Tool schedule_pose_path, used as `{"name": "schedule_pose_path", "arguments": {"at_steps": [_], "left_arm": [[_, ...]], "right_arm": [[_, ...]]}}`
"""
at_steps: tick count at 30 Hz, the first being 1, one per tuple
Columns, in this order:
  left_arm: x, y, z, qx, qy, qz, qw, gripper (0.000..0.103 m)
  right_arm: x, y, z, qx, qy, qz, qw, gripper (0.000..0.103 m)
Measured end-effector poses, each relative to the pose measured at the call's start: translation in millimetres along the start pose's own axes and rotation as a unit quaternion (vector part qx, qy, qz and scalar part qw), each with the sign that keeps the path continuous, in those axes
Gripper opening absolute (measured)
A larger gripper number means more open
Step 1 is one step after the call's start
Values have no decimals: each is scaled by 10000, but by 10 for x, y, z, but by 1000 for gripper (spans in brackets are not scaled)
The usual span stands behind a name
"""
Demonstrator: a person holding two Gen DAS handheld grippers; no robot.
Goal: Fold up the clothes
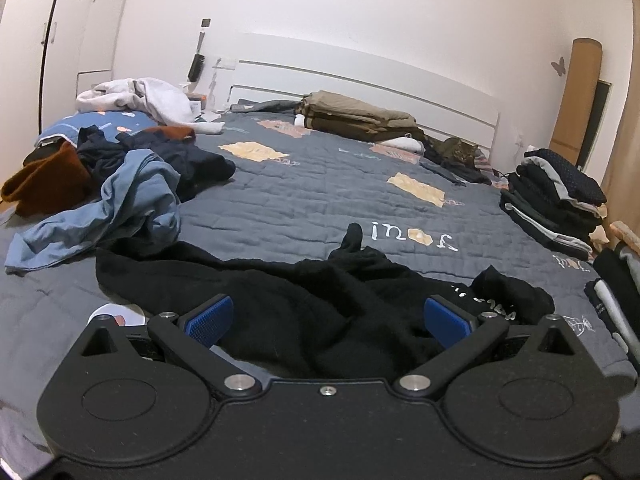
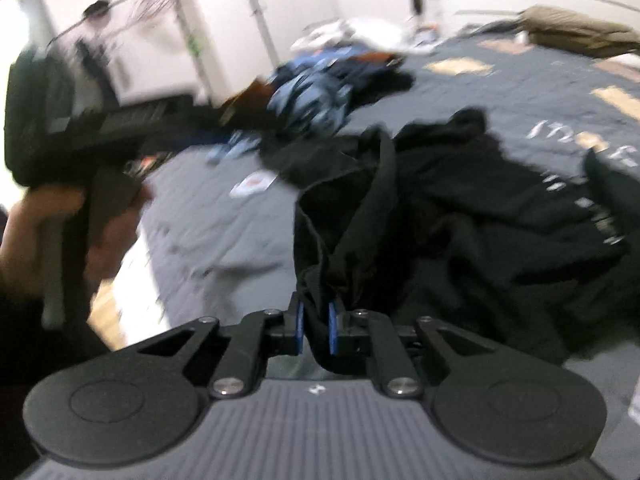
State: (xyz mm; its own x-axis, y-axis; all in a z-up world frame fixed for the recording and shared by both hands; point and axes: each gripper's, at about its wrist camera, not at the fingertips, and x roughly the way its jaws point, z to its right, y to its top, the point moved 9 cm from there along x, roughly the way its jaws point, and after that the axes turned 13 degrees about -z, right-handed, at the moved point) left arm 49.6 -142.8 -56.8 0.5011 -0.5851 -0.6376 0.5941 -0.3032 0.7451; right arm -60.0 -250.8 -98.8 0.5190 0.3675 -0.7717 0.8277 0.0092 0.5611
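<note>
A black garment (image 1: 288,304) lies crumpled on the near part of the bed (image 1: 320,184), which has a grey quilt with pale patches and white letters on it. The garment has white print near its right edge.

The left tool (image 1: 328,320) sits low over the black garment. Its two blue pads (image 1: 210,318) are far apart, one on each side, and the cloth lies between them without being pinched.

The right tool (image 2: 316,328) has its blue pads (image 2: 332,330) pulled close together, and a fold of the black garment is squeezed between them. From that pinch a band of black cloth runs up and away toward the rest of the garment. This view is blurry. At its left side a hand (image 2: 52,232) grips the handle of the other tool.

To the left on the bed is a messy heap (image 1: 120,172) of clothes: a light blue one, dark blue ones and a rusty brown one. Behind it lies a white cloth (image 1: 140,98). Near the white headboard (image 1: 360,80) is a folded tan and brown pile (image 1: 356,114). At the right edge of the bed stands a neat stack of dark clothes (image 1: 556,196).
</note>
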Motion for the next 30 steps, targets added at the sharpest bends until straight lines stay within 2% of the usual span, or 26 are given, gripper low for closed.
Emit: {"name": "schedule_pose_path", "arguments": {"at_steps": [5, 7, 12, 15, 17, 18, 19, 21, 26, 30], "left_arm": [[23, -7, -27, -23, 40, -56, 10000, 103], [33, -11, -32, -16, 62, -78, 9999, 103], [57, -17, -72, -49, 123, -127, 9998, 103], [52, -13, -82, -83, 120, -123, 9998, 103], [57, -17, -68, -82, 117, -132, 9998, 103], [63, -18, -63, -77, 115, -140, 9998, 103], [68, -23, -56, -63, 119, -151, 9998, 103], [79, -32, -48, -31, 122, -166, 9998, 103], [106, -53, -31, 11, 141, -208, 9997, 103], [133, -67, -32, 13, 156, -257, 9995, 103]], "right_arm": [[177, -159, -135, -259, 181, -576, 9978, 12], [245, -214, -173, -316, 233, -762, 9963, 15], [275, -244, -154, -275, 237, -922, 9951, 16], [91, -143, -140, -88, 490, -717, 9962, 19], [-69, -51, -116, 7, 641, -456, 9969, 28], [-150, 3, -82, 75, 652, -298, 9974, 40], [-232, 56, -47, 141, 663, -138, 9976, 46], [-387, 126, 55, 252, 641, 171, 9975, 49], [-533, 134, 622, 1156, -111, 606, 9914, 54], [-478, -58, 1198, 2313, -616, 622, 9689, 54]]}}
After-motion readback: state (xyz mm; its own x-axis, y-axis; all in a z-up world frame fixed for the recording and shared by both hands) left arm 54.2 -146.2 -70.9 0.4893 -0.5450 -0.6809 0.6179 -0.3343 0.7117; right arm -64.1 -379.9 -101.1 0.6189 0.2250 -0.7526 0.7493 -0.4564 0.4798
